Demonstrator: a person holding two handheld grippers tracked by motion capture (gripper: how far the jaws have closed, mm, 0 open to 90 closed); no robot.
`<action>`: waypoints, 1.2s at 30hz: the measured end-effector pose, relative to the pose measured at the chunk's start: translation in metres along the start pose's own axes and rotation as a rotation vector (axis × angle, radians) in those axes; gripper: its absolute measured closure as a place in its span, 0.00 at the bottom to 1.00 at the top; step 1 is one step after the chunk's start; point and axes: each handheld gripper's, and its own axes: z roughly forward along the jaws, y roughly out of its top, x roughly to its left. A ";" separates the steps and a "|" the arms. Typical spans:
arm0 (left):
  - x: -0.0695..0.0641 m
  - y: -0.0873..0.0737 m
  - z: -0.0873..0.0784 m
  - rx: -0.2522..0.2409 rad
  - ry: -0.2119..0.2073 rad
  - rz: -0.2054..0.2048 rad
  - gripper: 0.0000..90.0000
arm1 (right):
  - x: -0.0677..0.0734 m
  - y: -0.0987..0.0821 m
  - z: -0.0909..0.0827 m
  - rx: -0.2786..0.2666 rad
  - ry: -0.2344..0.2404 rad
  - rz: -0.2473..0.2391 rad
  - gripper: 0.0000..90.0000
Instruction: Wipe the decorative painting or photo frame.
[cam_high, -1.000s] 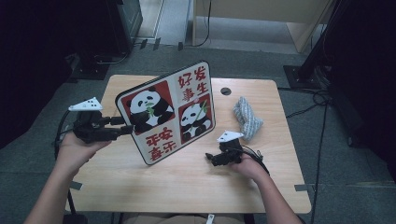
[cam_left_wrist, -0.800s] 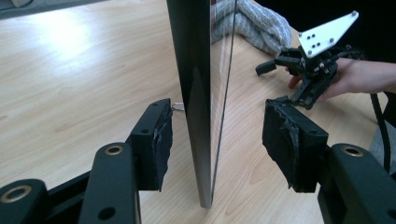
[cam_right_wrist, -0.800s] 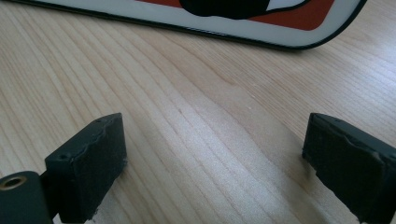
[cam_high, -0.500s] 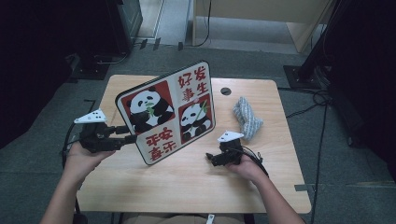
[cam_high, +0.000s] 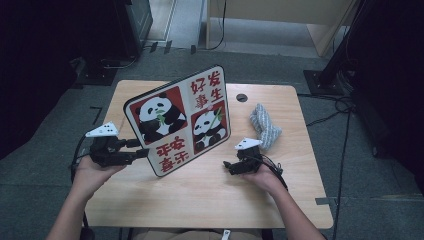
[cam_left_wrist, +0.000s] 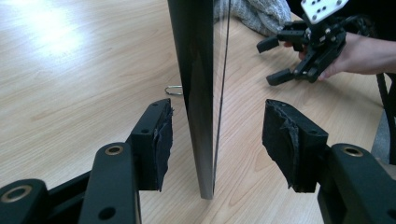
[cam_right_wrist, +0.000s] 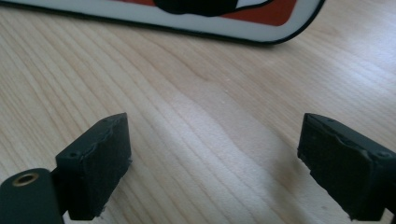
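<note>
A board (cam_high: 182, 120) printed with two pandas and red characters stands tilted on the wooden table (cam_high: 200, 200). My left gripper (cam_high: 142, 148) is at the board's lower left edge. In the left gripper view the board's thin dark edge (cam_left_wrist: 198, 93) stands between the open jaws of the left gripper (cam_left_wrist: 217, 116), and neither pad touches it. My right gripper (cam_high: 229, 167) rests low on the table near the board's lower right corner. Nothing is between the wide-open jaws of the right gripper (cam_right_wrist: 212, 140), which face the board's bottom rim (cam_right_wrist: 187, 18).
A crumpled grey cloth (cam_high: 264, 125) lies on the table right of the board, behind the right hand. A small round hole (cam_high: 242, 97) sits near the far edge. A small metal loop (cam_left_wrist: 173, 89) shows at the board's foot. Dark floor and cables surround the table.
My left gripper has come down and slightly toward the board's lower left edge. The board and the right gripper have stayed where they were.
</note>
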 end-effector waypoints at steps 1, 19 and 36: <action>0.000 0.000 0.000 0.000 -0.001 0.000 0.48 | -0.001 0.001 -0.002 -0.003 -0.009 -0.002 0.11; 0.002 -0.002 0.007 0.010 -0.038 -0.021 0.53 | -0.024 0.010 -0.029 -0.034 0.033 0.016 0.14; 0.003 -0.003 0.007 0.013 -0.030 -0.031 0.56 | -0.064 0.030 -0.043 -0.055 -0.008 0.101 0.15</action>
